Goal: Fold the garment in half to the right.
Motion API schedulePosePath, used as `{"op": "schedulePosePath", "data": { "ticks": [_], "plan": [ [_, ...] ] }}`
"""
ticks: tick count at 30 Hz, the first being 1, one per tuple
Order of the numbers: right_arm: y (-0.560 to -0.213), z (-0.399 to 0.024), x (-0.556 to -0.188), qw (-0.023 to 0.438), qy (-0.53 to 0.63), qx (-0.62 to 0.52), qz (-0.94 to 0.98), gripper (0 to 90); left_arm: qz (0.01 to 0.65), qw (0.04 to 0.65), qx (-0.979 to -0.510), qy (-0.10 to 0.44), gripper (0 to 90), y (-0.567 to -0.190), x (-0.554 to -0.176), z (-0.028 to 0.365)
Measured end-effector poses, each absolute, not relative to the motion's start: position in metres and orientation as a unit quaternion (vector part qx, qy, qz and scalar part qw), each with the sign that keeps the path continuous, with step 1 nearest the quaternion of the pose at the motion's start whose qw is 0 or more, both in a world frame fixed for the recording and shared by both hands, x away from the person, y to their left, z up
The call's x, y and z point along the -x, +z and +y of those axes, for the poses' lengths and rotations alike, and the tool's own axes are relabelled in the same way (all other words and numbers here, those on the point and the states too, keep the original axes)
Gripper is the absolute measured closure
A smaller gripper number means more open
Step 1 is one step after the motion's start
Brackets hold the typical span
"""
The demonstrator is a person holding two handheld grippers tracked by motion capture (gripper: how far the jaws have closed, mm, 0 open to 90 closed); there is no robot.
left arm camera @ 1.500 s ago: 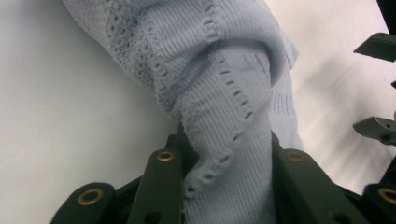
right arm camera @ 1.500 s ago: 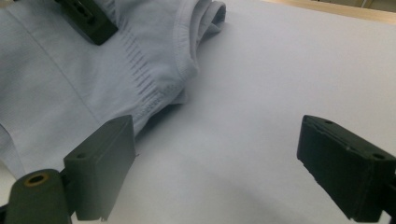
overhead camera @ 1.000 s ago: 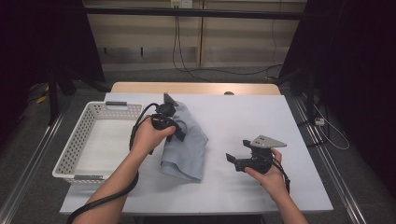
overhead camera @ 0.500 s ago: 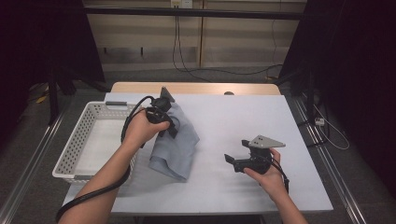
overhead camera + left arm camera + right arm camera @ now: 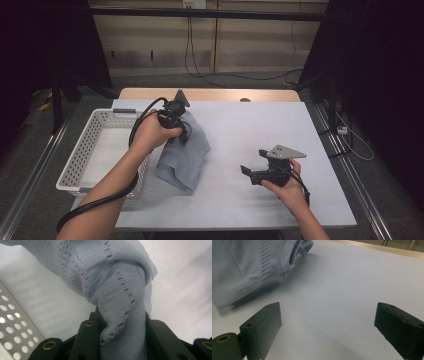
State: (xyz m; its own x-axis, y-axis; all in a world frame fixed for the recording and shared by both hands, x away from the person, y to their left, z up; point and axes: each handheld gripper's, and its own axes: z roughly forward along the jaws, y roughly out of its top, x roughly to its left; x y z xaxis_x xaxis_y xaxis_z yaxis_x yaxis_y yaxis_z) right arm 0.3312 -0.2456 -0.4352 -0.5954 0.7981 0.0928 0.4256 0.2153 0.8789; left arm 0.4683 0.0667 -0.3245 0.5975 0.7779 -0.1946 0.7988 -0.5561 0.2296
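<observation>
Left tongs [image 5: 182,132] clamp a bunched fold of the pale blue knitted cloth [image 5: 182,155], beside the white perforated plastic basket [image 5: 75,165]. Right tongs [image 5: 252,170] stand wide, empty, over the white tabletop [image 5: 260,125].

High view overlooks table [image 5: 250,130]; gripper views close-up.

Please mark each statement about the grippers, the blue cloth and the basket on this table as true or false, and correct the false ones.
1. The left gripper is shut on the light blue cloth. True.
2. The right gripper holds a corner of the cloth. False: its jaws stand wide apart with nothing between them, over the bare table.
3. The cloth lies inside the white basket. False: it is beside the basket, part of it raised and part of it on the table.
4. The basket stands at the table's left side. True.
5. The right gripper rests near the table's right front part. True.
</observation>
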Motion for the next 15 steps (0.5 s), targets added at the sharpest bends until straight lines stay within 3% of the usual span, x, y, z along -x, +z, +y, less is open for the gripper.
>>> {"op": "schedulePosePath", "data": {
  "ticks": [15],
  "plan": [
    [-0.435, -0.245, -0.331, 0.193, 0.479, -0.406, 0.754, 6.1, 0.434, 0.120, -0.892, -0.027, 72.5, -0.309, -0.470, 0.070]
  ]
}}
